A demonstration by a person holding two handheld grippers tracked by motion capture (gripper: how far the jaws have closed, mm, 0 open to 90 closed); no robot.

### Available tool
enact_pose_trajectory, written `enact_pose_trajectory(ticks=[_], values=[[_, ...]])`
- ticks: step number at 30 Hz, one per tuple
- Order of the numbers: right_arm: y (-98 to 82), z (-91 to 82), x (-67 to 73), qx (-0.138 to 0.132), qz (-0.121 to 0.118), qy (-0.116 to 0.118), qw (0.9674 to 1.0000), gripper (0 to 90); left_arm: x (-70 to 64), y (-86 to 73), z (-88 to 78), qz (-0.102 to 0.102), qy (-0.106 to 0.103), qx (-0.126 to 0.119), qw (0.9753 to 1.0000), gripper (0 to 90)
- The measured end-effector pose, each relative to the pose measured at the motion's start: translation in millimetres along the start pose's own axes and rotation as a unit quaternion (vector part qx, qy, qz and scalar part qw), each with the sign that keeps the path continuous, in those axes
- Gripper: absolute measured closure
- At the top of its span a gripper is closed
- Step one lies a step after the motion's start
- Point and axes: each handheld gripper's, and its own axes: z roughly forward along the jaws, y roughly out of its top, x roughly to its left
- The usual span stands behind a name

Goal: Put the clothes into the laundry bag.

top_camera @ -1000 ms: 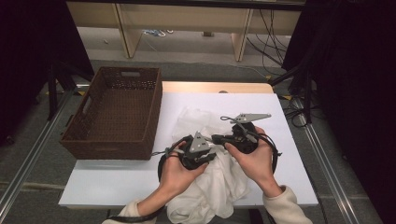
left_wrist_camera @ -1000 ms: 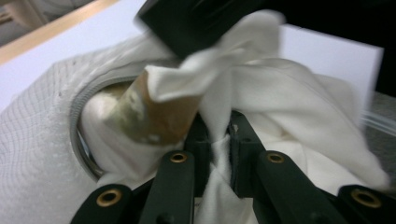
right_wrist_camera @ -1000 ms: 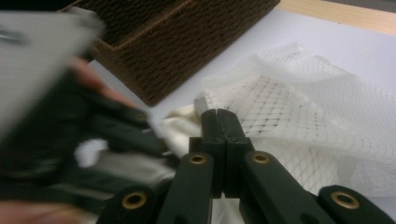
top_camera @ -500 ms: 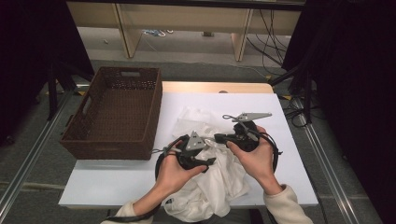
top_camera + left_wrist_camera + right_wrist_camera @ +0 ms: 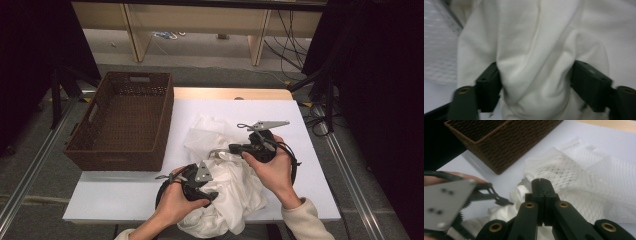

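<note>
Soft white cloth (image 5: 534,50) bunched between spread left gripper (image 5: 536,85) jaws, just opened — right gripper (image 5: 543,195) clamped on mesh fabric (image 5: 584,182).

Left gripper (image 5: 212,196) low at near table edge, jaws just opened wide, straddling a fold of cloth (image 5: 536,62). Right gripper (image 5: 222,151) farther in, jaws fully closed, pointing left. Both hands wrapped around gripper bodies.

A crumpled white cloth (image 5: 227,192) lies bunched on the worktop's near edge, spilling over it, with a white mesh piece (image 5: 207,132) adjoining behind.
</note>
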Motion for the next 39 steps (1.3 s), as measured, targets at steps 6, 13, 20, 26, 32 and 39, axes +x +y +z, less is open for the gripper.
enact_pose_trajectory(ticks=[6,13,20,26,32,39], values=[[-1.0,1.5,1.6,0.007,0.012,0.001,0.9999,90.0,4.4,8.3,-2.5,-0.016,0.004,-0.020,0.9997,74.9],[0.2,-0.8,5.1,-0.003,0.005,0.001,1.0000,90.0,-1.7,35.1,-39.9,-0.029,0.028,-0.111,0.9931,78.9],[0.4,-3.7,10.3,-0.015,-0.002,0.011,0.9998,90.0,9.9,58.8,-28.0,-0.036,0.038,-0.118,0.9917,78.7],[-1.5,4.1,7.9,0.000,-0.012,0.011,0.9999,90.0,29.4,55.7,18.7,-0.059,0.048,-0.100,0.9921,77.8],[-1.9,3.1,1.3,0.007,0.008,0.008,0.9999,90.0,33.6,50.1,17.0,-0.067,0.039,-0.117,0.9901,72.4],[-1.0,-1.9,-2.4,-0.004,0.015,0.004,0.9999,90.0,22.9,37.6,-23.7,-0.056,0.016,-0.115,0.9916,30.1]])
